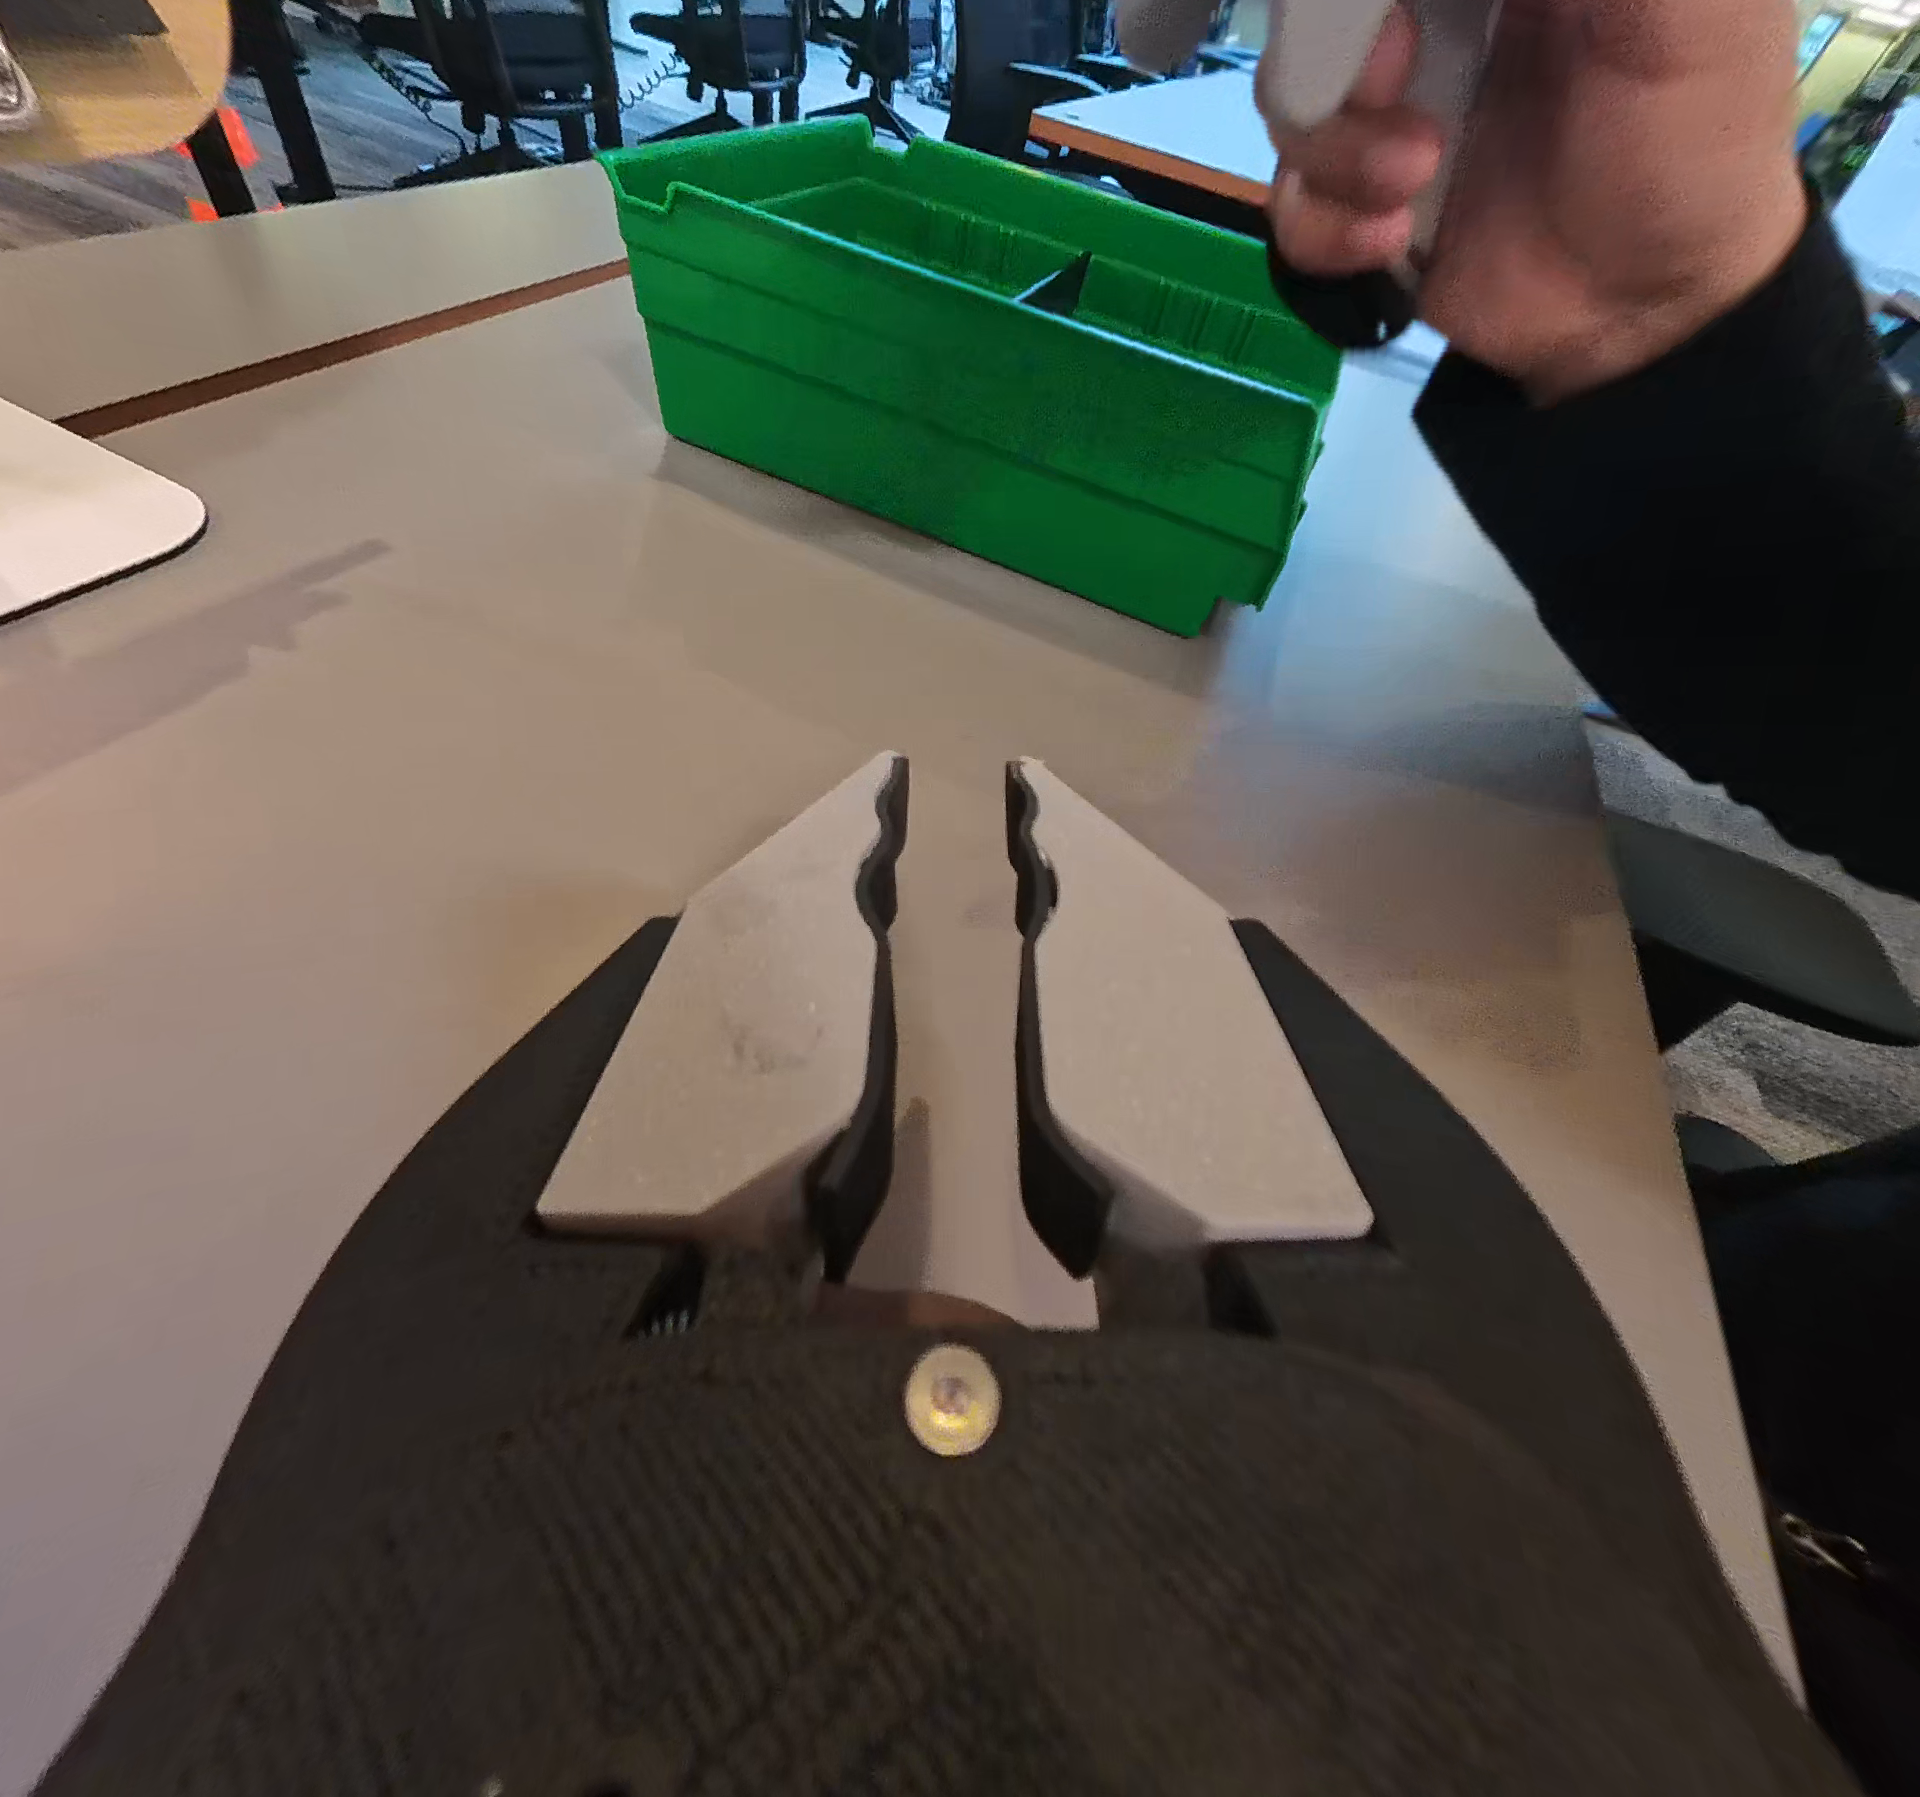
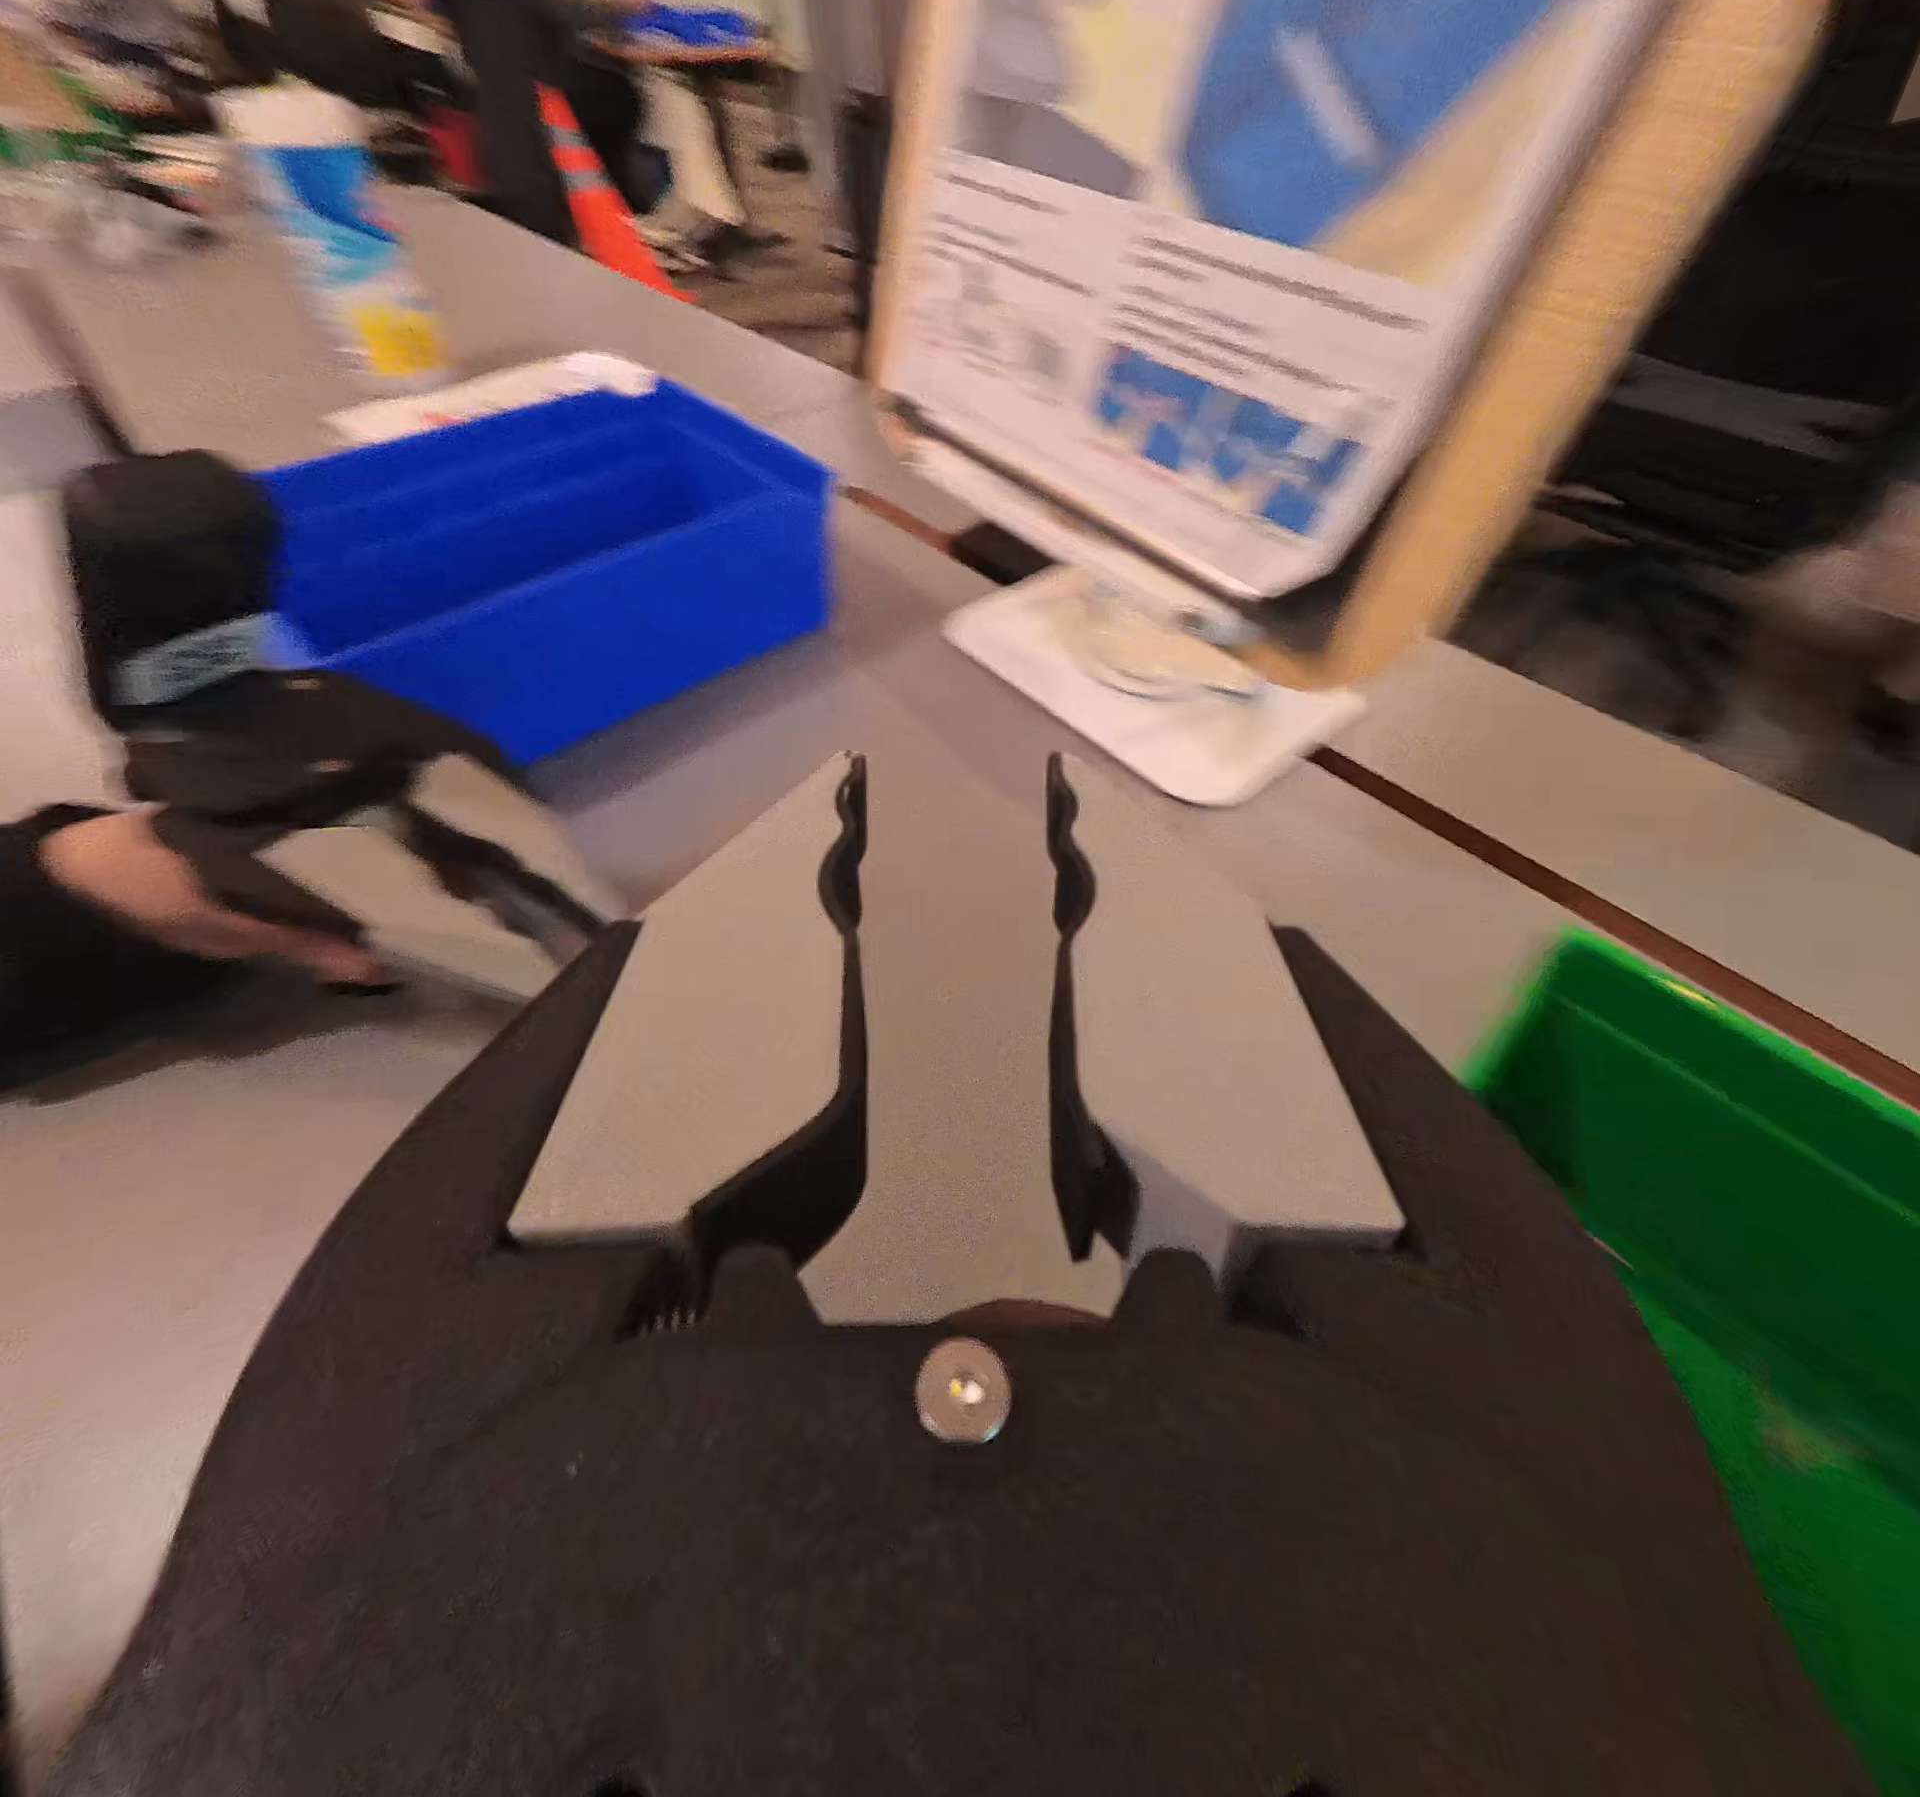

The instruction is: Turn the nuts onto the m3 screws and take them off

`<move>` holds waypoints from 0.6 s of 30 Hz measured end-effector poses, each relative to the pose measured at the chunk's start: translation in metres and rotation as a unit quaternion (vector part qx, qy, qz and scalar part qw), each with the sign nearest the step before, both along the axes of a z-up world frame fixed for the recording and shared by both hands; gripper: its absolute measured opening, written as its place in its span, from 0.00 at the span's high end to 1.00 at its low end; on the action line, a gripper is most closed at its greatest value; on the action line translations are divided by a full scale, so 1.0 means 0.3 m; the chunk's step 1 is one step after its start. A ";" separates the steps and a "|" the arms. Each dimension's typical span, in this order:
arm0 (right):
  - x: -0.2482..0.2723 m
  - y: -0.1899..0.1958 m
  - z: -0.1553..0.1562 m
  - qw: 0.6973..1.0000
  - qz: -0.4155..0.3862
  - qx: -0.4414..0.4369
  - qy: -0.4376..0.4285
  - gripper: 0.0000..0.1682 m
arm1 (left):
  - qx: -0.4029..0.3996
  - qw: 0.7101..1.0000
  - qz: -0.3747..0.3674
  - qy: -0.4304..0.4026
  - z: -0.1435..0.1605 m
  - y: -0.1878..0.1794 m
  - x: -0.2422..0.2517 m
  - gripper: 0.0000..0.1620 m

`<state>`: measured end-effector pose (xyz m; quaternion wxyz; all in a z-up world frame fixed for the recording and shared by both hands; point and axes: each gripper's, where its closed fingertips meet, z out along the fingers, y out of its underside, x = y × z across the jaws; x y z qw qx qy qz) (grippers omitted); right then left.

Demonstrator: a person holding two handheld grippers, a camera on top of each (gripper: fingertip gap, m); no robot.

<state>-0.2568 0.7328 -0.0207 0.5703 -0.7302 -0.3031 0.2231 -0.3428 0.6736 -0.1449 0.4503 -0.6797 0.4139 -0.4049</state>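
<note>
Fingers of the left gripper [image 1: 956,771] stand a little apart over the grey table [image 1: 416,708], nothing between them, the jaws open and empty. Beyond them, a green bin [image 1: 966,438] sits on the table, a dark divider showing inside it; what it holds cannot be seen from here. Above the bin's right end a person's hand [image 1: 1538,147] in a dark sleeve grips a pale handle. Off to the left edge lies the white corner of a flat base [image 1: 83,521], and farther back stand office chairs and desks.

The right gripper [image 2: 954,771] also hovers over the table, its jaws parted with only bare tabletop in the gap. Just to its right is the corner of the green bin [image 2: 1714,1176]. To the left the other gripper shows blurred, held low by a hand [image 2: 187,906]. Farther on sits a blue bin [image 2: 561,594], and to the right a framed poster on a white stand [image 2: 1174,220]. No nuts or m3 screws are discernible in either view.
</note>
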 end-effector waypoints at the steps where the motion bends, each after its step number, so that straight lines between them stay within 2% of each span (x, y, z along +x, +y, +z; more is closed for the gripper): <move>1: -0.076 -0.033 -0.018 0.999 0.031 0.005 0.010 0.81 | 0.001 1.000 0.000 0.004 -0.005 0.001 0.001 0.90; 4: -0.246 -0.068 -0.153 0.997 0.076 0.007 0.004 0.81 | -0.001 1.000 0.003 0.007 -0.013 0.007 -0.001 0.90; 7: -0.252 0.021 -0.329 0.997 0.003 0.056 -0.052 0.80 | -0.002 1.000 0.008 0.005 -0.010 0.014 -0.007 0.90; 9: -0.252 0.035 -0.412 0.994 -0.001 0.029 -0.110 0.79 | -0.007 1.000 0.009 0.000 -0.003 0.014 -0.009 0.90; 11: -0.245 0.042 -0.446 0.990 -0.005 0.051 -0.131 0.83 | -0.006 1.000 0.005 -0.005 0.005 0.007 -0.007 0.90; 13: -0.243 0.048 -0.490 0.989 -0.003 0.021 -0.147 0.81 | -0.001 1.000 0.003 -0.001 0.005 0.003 -0.003 0.90; 18: -0.269 0.041 -0.507 0.994 0.018 -0.018 -0.104 0.80 | 0.017 1.000 0.007 0.009 0.014 0.002 -0.010 0.90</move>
